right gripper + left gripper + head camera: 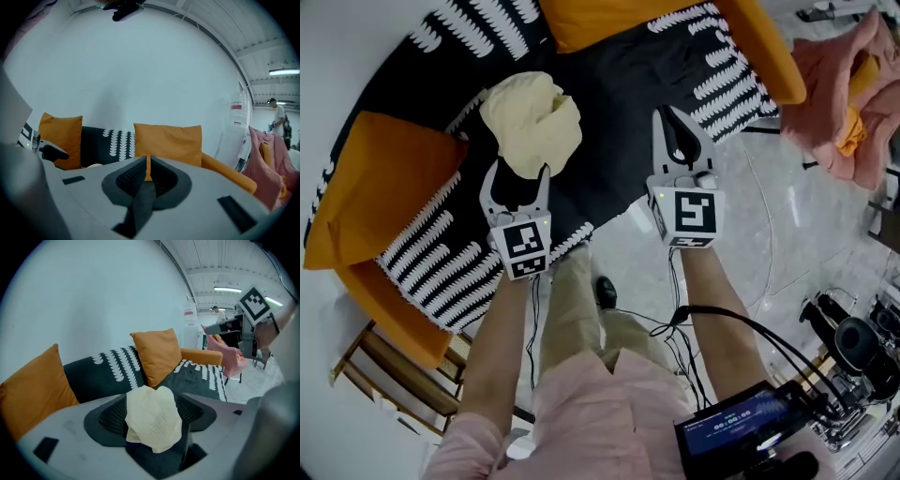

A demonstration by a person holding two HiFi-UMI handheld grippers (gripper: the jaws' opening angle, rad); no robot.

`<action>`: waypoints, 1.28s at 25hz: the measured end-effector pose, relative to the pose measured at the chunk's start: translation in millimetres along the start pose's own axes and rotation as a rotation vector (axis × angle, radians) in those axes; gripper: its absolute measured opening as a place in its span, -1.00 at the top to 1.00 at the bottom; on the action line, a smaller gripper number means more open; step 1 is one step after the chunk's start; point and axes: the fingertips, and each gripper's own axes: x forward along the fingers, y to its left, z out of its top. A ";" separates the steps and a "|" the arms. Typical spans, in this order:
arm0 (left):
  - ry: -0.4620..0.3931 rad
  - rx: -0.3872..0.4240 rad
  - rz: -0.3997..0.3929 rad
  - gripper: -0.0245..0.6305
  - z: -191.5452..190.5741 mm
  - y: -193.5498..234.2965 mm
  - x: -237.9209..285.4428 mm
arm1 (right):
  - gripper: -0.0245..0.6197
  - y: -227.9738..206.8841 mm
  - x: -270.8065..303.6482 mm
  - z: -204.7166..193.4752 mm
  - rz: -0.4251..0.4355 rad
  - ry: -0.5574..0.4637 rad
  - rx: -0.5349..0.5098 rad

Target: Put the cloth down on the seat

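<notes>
On the patterned seat [619, 103], orange cushions [380, 183] flank the crumpled cloth [532, 120].

I note a cream waffle-textured cloth [532, 120], a black seat [619, 103] with white scalloped stripes, and plain orange cushions [380, 183].

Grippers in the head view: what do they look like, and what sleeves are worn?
The left gripper and right gripper are white with dark-padded fingers; each carries a white cube with black square markers. Black cables trail from both. Short pale pink sleeves.
</notes>
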 end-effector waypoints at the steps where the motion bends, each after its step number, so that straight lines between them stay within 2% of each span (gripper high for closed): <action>1: -0.018 -0.009 0.003 -0.08 7.0 -0.3 -6.6 | 0.84 0.5 -4.0 4.7 -0.002 -0.009 0.001; 9: -0.220 -0.045 -0.011 -0.07 95.5 -13.6 -89.5 | 0.83 9.6 -67.1 58.9 -0.004 -0.076 0.023; 11: -0.282 -0.047 -0.010 -0.02 123.8 -18.5 -111.1 | 0.83 7.5 -84.4 79.1 -0.008 -0.120 0.027; 15: -0.385 -0.035 -0.018 0.23 172.0 -34.3 -152.6 | 0.84 3.1 -116.8 122.3 -0.009 -0.218 0.033; 18: -0.453 -0.059 -0.005 0.51 203.0 -47.5 -194.5 | 0.84 4.4 -153.6 158.6 0.008 -0.282 0.042; 22: -0.498 -0.048 0.037 0.81 234.3 -57.1 -242.7 | 0.86 7.1 -198.2 202.4 0.019 -0.348 0.037; 27: -0.573 -0.034 0.073 0.86 265.2 -65.4 -294.1 | 0.92 7.9 -244.1 234.4 0.005 -0.413 0.033; 32: -0.592 -0.059 0.064 0.86 288.0 -80.6 -332.6 | 0.92 13.5 -284.9 246.2 -0.004 -0.428 0.033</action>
